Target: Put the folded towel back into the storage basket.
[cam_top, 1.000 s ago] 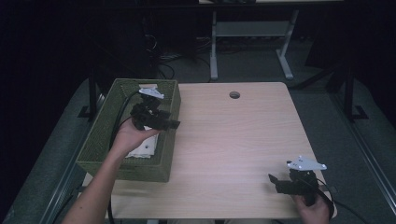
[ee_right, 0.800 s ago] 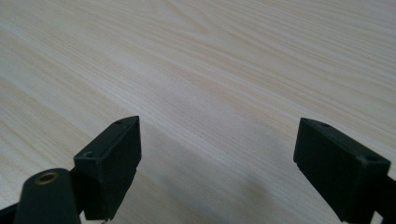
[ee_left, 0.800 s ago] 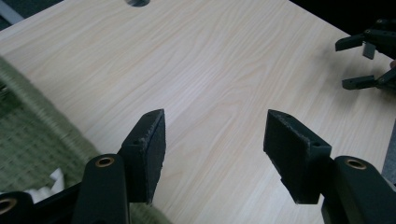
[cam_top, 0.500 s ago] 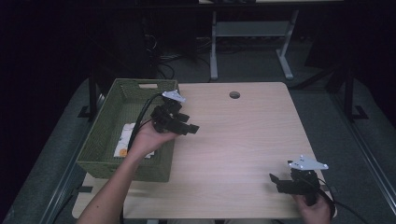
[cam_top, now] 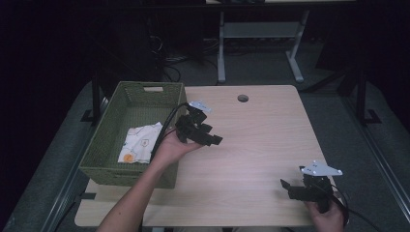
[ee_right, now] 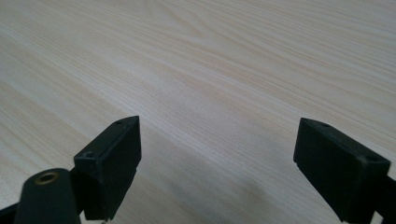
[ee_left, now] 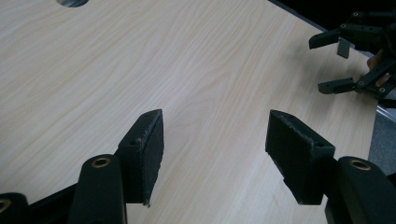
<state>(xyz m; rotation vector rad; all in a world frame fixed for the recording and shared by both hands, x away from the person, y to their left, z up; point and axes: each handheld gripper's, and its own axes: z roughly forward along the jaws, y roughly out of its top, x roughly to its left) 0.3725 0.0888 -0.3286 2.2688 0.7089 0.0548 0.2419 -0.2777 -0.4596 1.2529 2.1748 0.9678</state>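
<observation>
I judge the drop done: cloth (cam_top: 139, 143) lies inside the basket (cam_top: 106, 140), left gripper (cam_top: 212, 137) wide and empty just right of it, right gripper (cam_top: 290, 188) wide, well apart; next, retreat.

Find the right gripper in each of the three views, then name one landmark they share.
High view: right gripper at lower right, held in a hand.
Left gripper view: upper right corner, jaws open, pointing left.
Right gripper view: its own jaws rise from the bottom corners.
Shared landmark: the pale wooden table.
</observation>
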